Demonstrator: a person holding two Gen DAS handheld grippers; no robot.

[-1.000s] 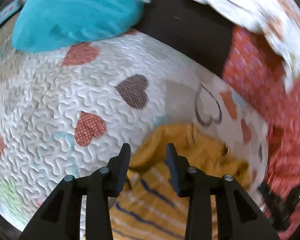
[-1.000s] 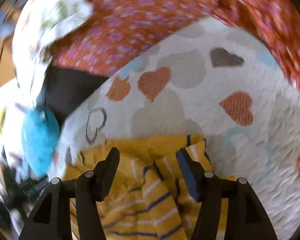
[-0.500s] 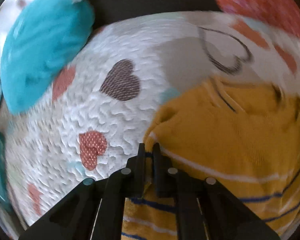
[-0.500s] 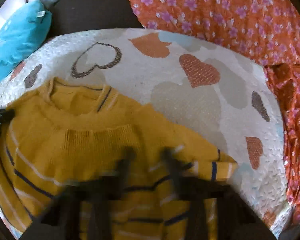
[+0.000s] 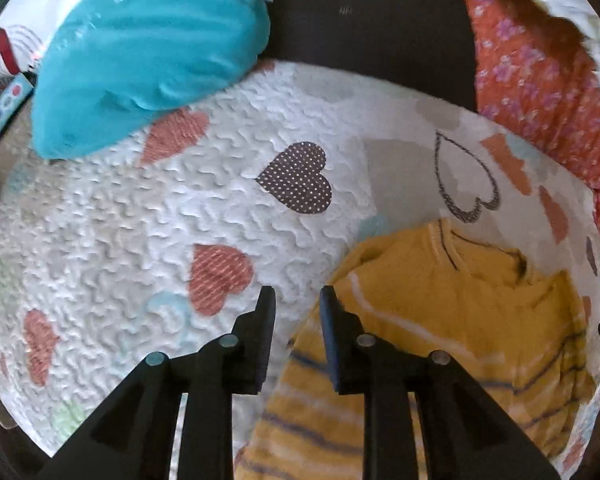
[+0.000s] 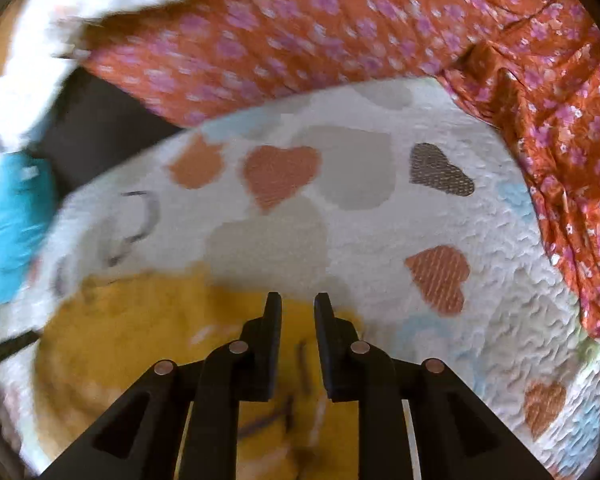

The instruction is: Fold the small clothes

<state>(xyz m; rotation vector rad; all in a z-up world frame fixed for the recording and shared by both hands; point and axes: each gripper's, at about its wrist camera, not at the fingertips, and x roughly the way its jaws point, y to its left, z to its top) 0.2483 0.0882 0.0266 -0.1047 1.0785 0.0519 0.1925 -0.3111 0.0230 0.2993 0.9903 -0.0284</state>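
Note:
A small yellow sweater (image 5: 440, 332) with white and navy stripes lies spread on a white quilted mat with heart patches (image 5: 140, 220). My left gripper (image 5: 294, 300) is open with a narrow gap and holds nothing; it hovers at the sweater's left edge. In the right wrist view the sweater (image 6: 132, 340) is blurred. My right gripper (image 6: 298, 306) is open with a narrow gap and empty, over the sweater's right edge.
A teal cushion (image 5: 148, 48) lies at the mat's far left. An orange floral cloth (image 6: 380, 32) drapes along the far and right side of the mat (image 6: 500, 260). A white patterned cloth (image 6: 60, 40) lies at the far left.
Both grippers were shut on the sweater's edges half a second ago. Both have let go and opened slightly. The sweater now lies spread flat instead of bunched.

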